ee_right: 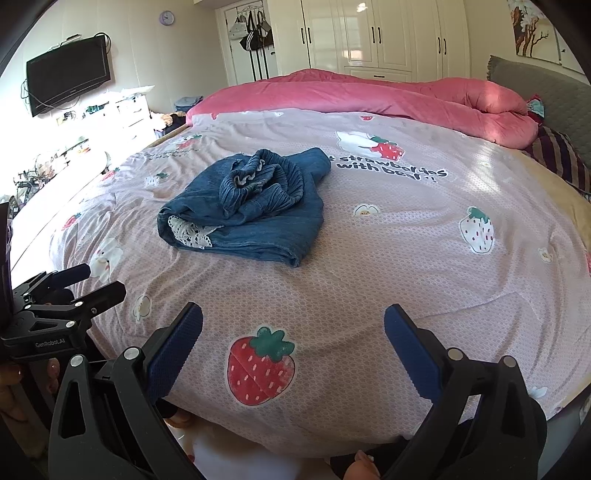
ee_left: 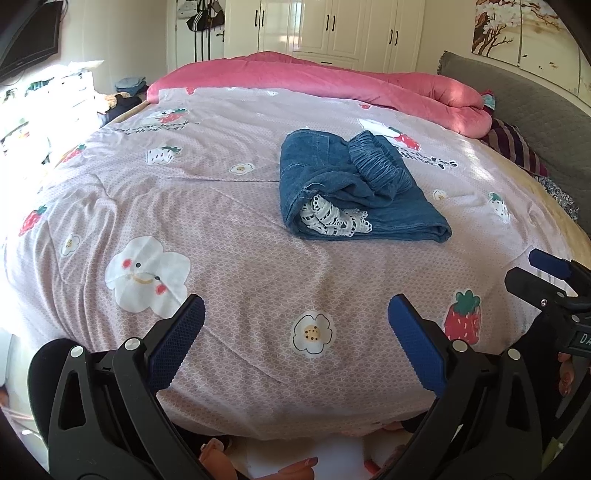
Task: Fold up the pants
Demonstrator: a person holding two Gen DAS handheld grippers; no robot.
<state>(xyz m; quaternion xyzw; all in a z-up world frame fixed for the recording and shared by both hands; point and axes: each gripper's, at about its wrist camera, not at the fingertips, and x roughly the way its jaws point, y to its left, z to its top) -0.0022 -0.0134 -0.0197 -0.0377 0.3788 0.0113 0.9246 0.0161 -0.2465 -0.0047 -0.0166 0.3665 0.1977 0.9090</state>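
My left gripper (ee_left: pixel 295 332) and right gripper (ee_right: pixel 293 332) both hang spread wide, gripping nothing, above the near edge of the bedspread (ee_left: pixel 229 258). I count one pair of denim pants (ee_left: pixel 354 188), folded mid-bed, well apart from both.

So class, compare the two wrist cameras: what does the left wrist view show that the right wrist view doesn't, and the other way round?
Only the left wrist view shows the big white smiling flower print. Only the right wrist view shows the black wall-mounted television whole and the round wall clock. Both show the folded blue denim pants with white lace trim on the pink strawberry-print bedsheet, and both grippers open and empty.
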